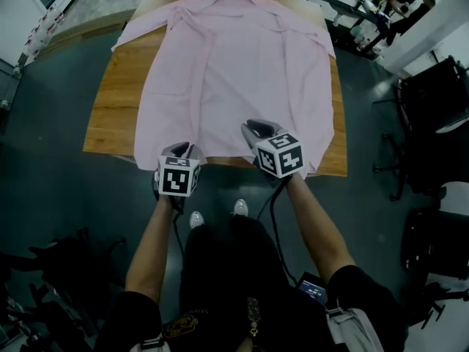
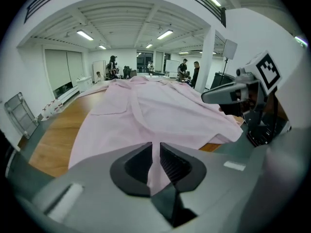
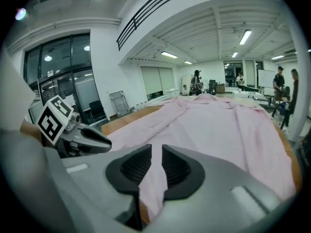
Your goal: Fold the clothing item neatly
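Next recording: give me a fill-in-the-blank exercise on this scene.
The collared cloth shirt spread flat is ____ in colour. It lies on a rectangular brown ____ table. Its fabric sits between the jaws of ____ grippers, the left gripper and the right gripper.
Missing words: pink; wooden; both.

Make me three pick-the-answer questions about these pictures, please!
1. Where does the shirt lie? A on the floor; B on the wooden table; C on a chair.
2. What colour is it? A pink; B green; C black.
3. What is the right gripper doing? A gaping empty; B pinching the shirt's near edge; C holding a cup.
Answers: B, it is spread across the table; A, all the cloth is pale pink; B, pink cloth sits pinched between its jaws.
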